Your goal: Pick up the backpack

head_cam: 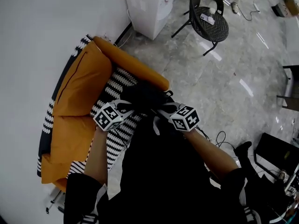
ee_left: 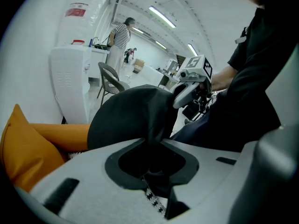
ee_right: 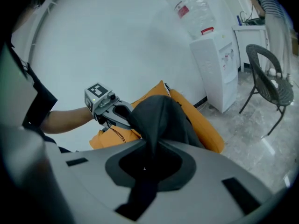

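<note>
The left gripper (head_cam: 132, 108) and right gripper (head_cam: 162, 109) each clamp a fold of the black fabric backpack (head_cam: 147, 94), over the orange cushioned sofa (head_cam: 79, 83). The sofa backs onto a white wall (head_cam: 42, 27); grey marble floor (head_cam: 233, 78) lies open at its front. The red label (ee_right: 182, 8) on the clear water bottle (ee_right: 196, 20) seems printed but is illegible.

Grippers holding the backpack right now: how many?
2. The left gripper is shut on the black backpack at its left side. The right gripper is shut on its right side.
</note>
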### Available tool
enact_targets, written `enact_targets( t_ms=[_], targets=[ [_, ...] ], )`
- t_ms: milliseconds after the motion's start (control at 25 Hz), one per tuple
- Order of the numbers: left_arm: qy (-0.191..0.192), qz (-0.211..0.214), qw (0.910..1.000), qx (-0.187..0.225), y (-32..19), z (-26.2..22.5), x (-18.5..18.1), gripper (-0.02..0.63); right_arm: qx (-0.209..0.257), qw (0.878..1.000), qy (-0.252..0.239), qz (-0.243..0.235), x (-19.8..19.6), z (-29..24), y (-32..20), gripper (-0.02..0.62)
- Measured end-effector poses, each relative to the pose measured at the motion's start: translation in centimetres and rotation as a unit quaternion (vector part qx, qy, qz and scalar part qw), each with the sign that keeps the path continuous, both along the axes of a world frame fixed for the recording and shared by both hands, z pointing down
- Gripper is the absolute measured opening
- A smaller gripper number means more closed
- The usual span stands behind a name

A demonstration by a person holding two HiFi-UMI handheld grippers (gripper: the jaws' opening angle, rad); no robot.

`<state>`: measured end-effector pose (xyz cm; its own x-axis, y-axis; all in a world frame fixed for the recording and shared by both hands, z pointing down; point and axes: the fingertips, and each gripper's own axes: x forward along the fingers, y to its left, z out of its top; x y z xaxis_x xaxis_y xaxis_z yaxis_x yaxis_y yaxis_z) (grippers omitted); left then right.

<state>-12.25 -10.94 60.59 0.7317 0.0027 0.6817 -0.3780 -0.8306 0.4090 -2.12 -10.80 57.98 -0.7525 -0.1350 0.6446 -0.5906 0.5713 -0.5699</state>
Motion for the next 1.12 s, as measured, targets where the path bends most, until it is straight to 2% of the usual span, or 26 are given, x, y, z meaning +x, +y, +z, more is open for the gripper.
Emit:
enact_targets(
  t_ms=[320,680,920,1120],
  targets=[
    [0.05,-0.011,0.9986,0.013,-0.2,-3.9,2.8,0.077,0.04,0.999,0.001,0.013,2.8,-4.0,-0.3,0.051],
    [0.071,0.007,0.9946,0.076,-1.6,-11.0,5.5,0.069,0.09,0.994,-0.031,0.054,5.6,-10.2,-1.5,0.049],
    [0.116,-0.007,0.9892,0.089,-2.7,-16.1,6.9,0.067,0.146,0.985,-0.058,0.067,7.2,-15.5,-3.2,0.049],
    [0.143,-0.004,0.9818,0.125,-4.6,-21.1,8.2,0.064,0.208,0.973,-0.074,0.064,8.6,-20.8,-5.3,0.049]
  ],
)
